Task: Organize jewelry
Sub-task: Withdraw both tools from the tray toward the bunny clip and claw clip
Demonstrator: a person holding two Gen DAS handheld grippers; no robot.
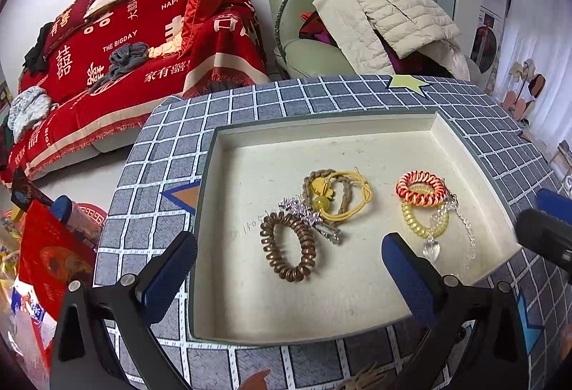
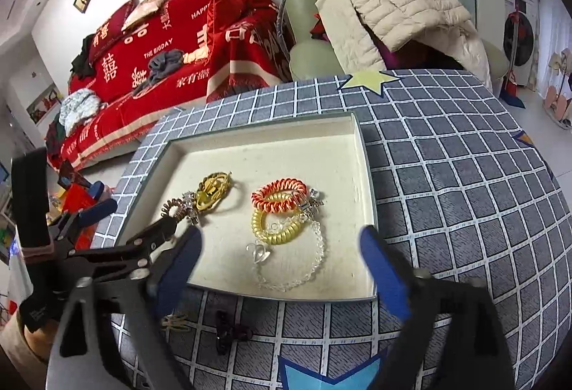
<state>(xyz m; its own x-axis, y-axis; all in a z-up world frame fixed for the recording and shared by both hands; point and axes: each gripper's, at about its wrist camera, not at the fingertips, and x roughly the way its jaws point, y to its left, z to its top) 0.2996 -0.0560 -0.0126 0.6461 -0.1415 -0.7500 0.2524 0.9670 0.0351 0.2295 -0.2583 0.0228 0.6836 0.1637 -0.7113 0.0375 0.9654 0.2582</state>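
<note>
A shallow cream tray sits on the checked tablecloth. In it lie a brown spiral hair tie, a sparkly clip, a braided brown tie with yellow cord tie, a red-orange spiral tie, a yellow spiral tie and a clear bead bracelet with heart. My left gripper is open and empty above the tray's near side. My right gripper is open and empty over the tray's near edge. A black hair clip and a gold clip lie on the cloth before the tray.
The table is round with a grey grid cloth and star patches. A red-covered sofa and a green armchair with a cream jacket stand behind it. Red bags and clutter lie on the floor at the left.
</note>
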